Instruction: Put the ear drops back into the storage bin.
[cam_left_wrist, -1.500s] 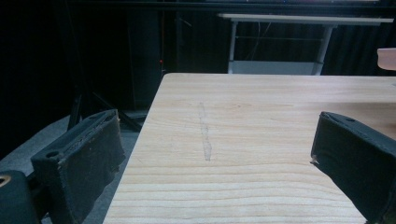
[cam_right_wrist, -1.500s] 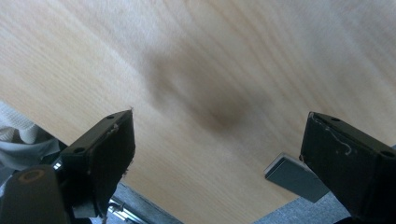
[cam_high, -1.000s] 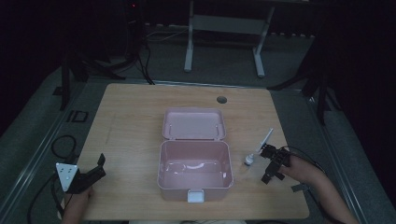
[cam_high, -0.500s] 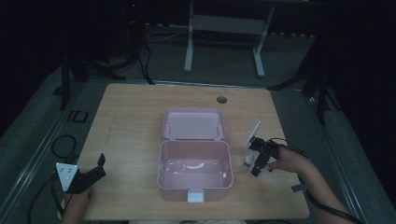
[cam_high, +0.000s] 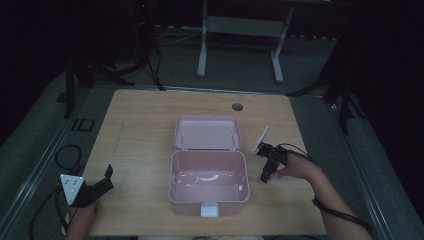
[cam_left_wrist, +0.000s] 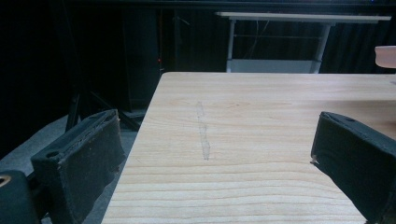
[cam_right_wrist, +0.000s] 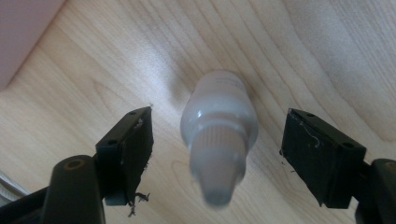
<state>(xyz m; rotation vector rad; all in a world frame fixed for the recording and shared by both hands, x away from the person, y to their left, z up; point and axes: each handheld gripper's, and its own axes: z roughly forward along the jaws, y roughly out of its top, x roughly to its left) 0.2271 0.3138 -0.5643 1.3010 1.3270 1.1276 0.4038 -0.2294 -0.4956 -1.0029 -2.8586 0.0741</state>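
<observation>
Here the right hand-held gripper (cam_right_wrist: 219, 156), jaws closing yet clear of the small white plastic dropper bottle (cam_right_wrist: 218, 126), could knock it toward six o'clock across the wooden surface (cam_right_wrist: 327, 56).

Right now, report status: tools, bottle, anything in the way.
Right tool astride the bottle, jaws just closing, pads not yet touching. Left tool open, idle over the table. Box open beside; nothing in the way.
</observation>
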